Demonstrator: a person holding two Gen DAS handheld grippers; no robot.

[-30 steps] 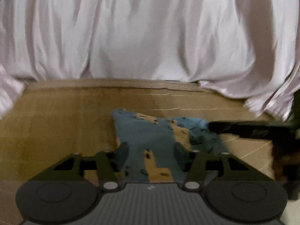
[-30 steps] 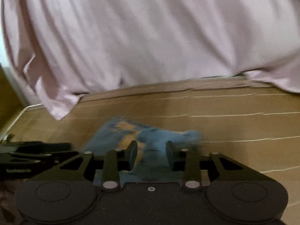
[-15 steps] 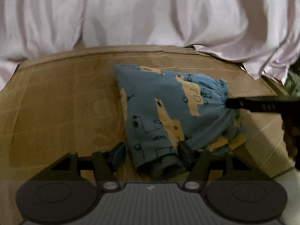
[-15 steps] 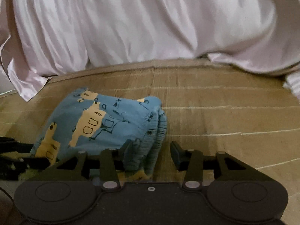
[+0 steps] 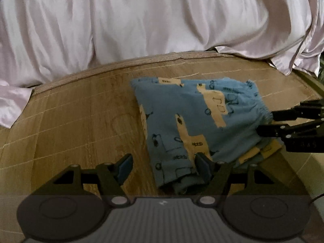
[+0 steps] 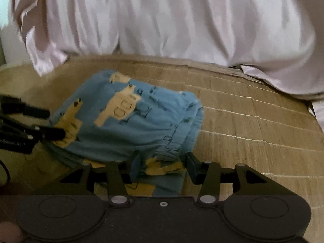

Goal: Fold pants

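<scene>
The blue pants (image 5: 194, 121) with yellow prints lie folded in a compact bundle on the wood-patterned surface (image 5: 81, 121). My left gripper (image 5: 164, 165) is open, and the bundle's near corner lies between its fingers, against the right one. In the right wrist view the pants (image 6: 141, 125) fill the centre left. My right gripper (image 6: 164, 166) is open there, with the gathered waistband edge lying between its fingers. Each gripper also shows in the other's view: the right gripper (image 5: 265, 122) at the waistband side, the left gripper (image 6: 56, 123) at the bundle's left end.
A pale pink satin sheet (image 5: 162, 24) hangs in folds along the whole far edge of the surface and spills onto its corners (image 6: 46, 56). Bare wood-patterned surface (image 6: 253, 137) stretches right of the pants. The surface's right edge (image 5: 309, 85) drops off close to the bundle.
A second ago the pants were blurred and bunched close to both grippers. They now lie spread in a settled folded bundle. The right gripper's fingers have widened, and both grippers sit slightly back from the cloth.
</scene>
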